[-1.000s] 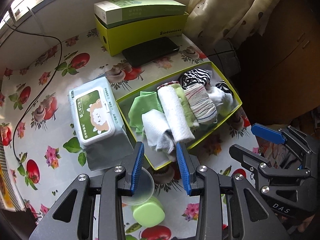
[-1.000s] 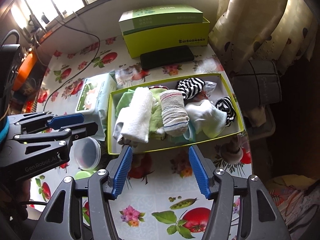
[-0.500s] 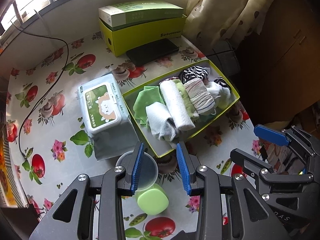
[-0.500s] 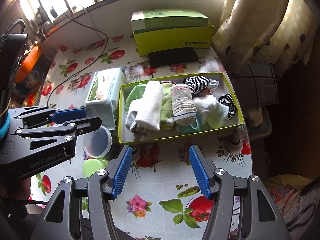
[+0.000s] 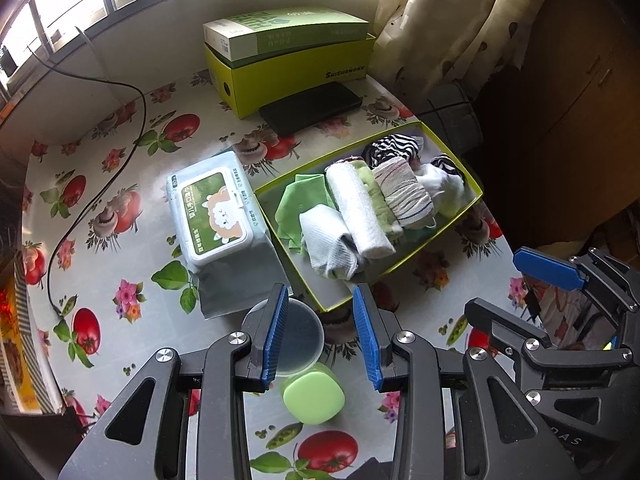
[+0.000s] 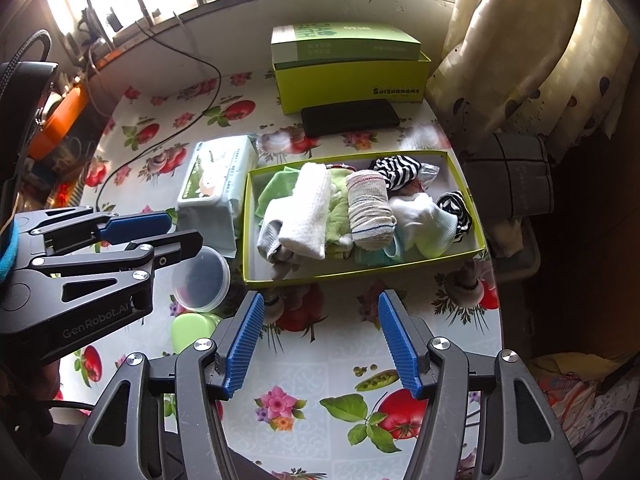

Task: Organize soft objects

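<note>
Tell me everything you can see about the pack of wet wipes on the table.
The wet wipes pack is a soft, pale grey-blue plastic pouch lying flat, label up. On top is a white flip lid, shut, around a green label with a cartoon sheep and printed characters. It rests on the flowered tablecloth, its long side close against the wall of the green-edged tray of rolled cloths; I cannot tell if they touch. A round clear container sits near its end. Neither gripper touches it.

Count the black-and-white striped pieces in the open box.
2: one striped piece at the far side of the open box, another striped piece by its right wall. More may be buried under other cloth.
</note>
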{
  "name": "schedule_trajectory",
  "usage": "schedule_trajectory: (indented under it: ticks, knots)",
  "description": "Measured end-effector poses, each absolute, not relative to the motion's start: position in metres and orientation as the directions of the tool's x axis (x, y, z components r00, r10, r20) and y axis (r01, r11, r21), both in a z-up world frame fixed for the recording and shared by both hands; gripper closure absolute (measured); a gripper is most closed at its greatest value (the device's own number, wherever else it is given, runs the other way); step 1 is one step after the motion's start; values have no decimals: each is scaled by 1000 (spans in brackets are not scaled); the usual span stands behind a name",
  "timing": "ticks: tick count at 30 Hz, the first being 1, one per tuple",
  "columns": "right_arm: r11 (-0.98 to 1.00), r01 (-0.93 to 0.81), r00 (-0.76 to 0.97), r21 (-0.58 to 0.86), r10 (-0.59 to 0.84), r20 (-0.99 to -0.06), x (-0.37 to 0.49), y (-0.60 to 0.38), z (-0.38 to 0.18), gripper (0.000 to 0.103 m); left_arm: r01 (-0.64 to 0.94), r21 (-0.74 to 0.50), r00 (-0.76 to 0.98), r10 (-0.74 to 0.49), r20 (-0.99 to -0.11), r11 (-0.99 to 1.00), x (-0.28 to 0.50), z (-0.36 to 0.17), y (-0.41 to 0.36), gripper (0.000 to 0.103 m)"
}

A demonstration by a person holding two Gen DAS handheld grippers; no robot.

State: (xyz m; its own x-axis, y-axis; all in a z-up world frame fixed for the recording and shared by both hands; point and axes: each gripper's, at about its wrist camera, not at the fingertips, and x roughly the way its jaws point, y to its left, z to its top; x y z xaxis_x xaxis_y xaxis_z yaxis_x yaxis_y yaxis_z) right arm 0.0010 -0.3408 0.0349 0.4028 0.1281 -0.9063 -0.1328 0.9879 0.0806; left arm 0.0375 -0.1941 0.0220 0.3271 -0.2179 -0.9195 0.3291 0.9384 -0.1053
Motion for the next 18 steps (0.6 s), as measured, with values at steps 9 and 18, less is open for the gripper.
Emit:
schedule_trajectory:
  ticks: [9,18]
  knots:
    - [988,-132,398,80,127,-908,0,-340,34,43,335,-102,314,-212,-925,937,39,17,-196,68]
    - [988,-133,381,79,125,-916,5,-343,27,43,331,-112,301,-217,-928,937,41,13,-197,68]
